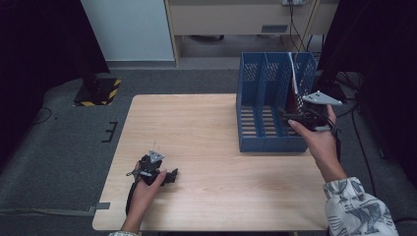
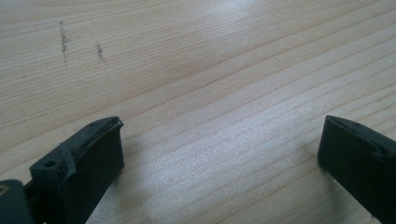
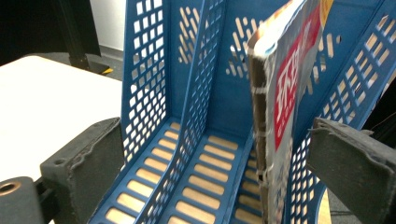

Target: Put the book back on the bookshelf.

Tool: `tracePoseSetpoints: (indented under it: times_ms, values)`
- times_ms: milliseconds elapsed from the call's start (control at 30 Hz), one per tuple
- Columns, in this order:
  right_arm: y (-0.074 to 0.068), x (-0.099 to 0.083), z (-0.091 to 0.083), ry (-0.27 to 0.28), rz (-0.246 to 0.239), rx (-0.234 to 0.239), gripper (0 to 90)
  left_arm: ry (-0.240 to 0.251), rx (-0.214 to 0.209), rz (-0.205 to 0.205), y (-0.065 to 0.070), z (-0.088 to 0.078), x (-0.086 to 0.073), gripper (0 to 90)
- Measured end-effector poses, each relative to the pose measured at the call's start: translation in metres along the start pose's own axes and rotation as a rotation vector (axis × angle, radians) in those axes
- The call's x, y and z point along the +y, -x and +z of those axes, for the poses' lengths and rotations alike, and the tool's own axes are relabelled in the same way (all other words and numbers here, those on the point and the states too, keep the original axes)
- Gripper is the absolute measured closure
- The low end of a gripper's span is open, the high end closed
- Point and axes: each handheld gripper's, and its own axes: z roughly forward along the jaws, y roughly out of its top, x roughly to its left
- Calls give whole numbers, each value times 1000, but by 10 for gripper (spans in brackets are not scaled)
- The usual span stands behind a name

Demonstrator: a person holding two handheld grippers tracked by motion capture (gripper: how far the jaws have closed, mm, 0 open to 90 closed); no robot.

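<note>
The wooden table (image 1: pixel 211 147) takes up the middle of the high view, pale and bare over most of its top. At its two o'clock corner stands the blue file rack (image 1: pixel 268 105), three upright slots with perforated walls and a slatted floor, open toward the person. In the slot farthest toward three o'clock stands a magazine (image 3: pixel 280 107), upright with a slight lean, its spine facing the right gripper's camera and its red-and-white cover turned toward the rack's outer wall; its foot rests on the slats.

The right gripper (image 1: pixel 300 117) sits at three o'clock, held at the open front of that slot. Its jaws are spread wide: in the right gripper view the magazine stands between them, nearer the right-hand one, and neither pad presses on it.

The left gripper (image 1: pixel 169 176) lies at seven o'clock, low on the tabletop in the person's hand, well apart from the rack. Its jaws are spread too, with bare wood grain between them.
</note>
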Motion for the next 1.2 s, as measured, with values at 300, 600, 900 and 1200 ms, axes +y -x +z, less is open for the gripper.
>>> tracePoseSetpoints:
  times_ms: [300, 600, 900, 1200]
  values:
    - [-6, -23, -8, -28, 26, 25, 39, 0, 1, -1, 0, 0, 0, 0]
    - [-20, -44, -16, -52, 36, 64, 36, 1, 1, -1, 0, 0, 0, 0]
    - [-37, -68, -23, -88, 34, 112, 39, 0, 1, -1, 0, 0, 0, 0]
    - [-55, -91, -22, -123, 26, 155, 41, 0, 2, -2, 0, 0, 0, 0]
